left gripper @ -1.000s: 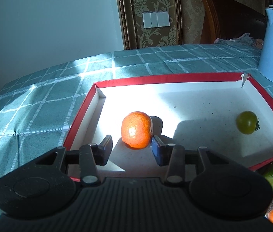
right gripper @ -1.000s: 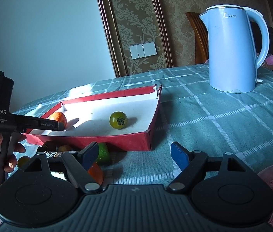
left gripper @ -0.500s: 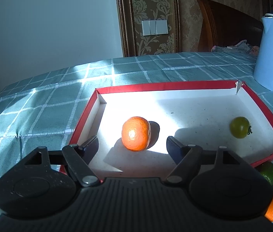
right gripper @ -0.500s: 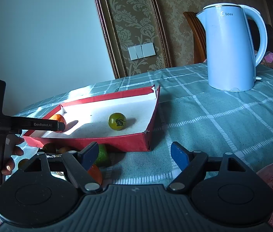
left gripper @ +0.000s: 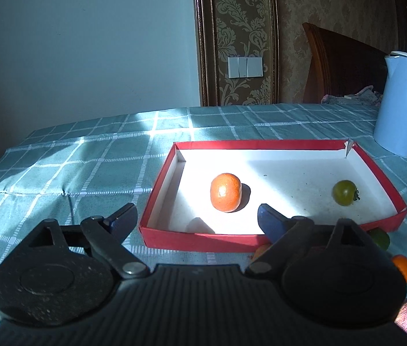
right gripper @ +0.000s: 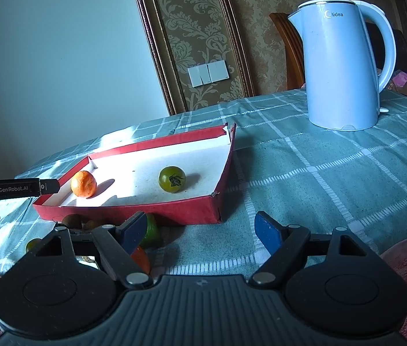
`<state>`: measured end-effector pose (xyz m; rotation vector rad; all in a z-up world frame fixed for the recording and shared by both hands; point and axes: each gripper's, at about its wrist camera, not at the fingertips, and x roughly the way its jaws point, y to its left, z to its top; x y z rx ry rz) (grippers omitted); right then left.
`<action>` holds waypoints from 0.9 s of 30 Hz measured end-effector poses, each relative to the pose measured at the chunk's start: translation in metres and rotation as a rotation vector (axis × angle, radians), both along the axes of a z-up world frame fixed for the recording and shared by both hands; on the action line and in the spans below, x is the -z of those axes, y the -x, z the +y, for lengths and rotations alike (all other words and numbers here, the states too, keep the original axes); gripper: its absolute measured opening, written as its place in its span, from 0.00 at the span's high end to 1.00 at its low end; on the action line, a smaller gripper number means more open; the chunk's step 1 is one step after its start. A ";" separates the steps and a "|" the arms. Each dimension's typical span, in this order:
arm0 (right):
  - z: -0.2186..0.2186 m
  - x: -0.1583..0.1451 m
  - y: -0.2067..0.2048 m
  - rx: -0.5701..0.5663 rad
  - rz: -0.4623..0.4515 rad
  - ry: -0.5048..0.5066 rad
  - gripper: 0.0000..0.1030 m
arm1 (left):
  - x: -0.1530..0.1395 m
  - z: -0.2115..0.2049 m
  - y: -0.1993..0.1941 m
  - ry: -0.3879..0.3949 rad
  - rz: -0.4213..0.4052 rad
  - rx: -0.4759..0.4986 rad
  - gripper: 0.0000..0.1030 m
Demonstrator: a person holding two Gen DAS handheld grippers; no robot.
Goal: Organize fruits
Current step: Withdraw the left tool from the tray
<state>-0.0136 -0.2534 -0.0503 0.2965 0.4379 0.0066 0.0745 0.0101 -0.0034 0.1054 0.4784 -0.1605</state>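
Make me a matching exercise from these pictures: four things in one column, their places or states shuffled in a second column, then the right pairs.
Things
1. orange mandarin
2. green tomato
3. blue kettle
4. left gripper

Places or states
A. stands on the checked tablecloth, outside the red tray
B. lies in the tray, in the sunlit part near its left wall in the left wrist view
C. open, nothing between its fingers
D. lies in the tray, in the shaded part near its right wall in the left wrist view

Pairs: 1-B, 2-D, 3-A, 4-C
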 end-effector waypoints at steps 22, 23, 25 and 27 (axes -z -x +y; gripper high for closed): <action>0.000 -0.002 0.005 0.012 -0.024 0.009 0.14 | 0.032 0.034 0.045 0.099 -0.013 0.012 0.04; 0.001 -0.002 0.006 0.005 -0.027 0.011 0.14 | 0.032 0.035 0.047 0.098 -0.025 0.017 0.04; 0.006 -0.004 0.011 -0.020 -0.030 0.025 0.14 | 0.031 0.038 0.051 0.114 -0.037 0.035 0.02; 0.013 -0.004 0.014 -0.043 -0.014 0.046 0.14 | 0.030 0.040 0.053 0.130 -0.043 0.046 0.00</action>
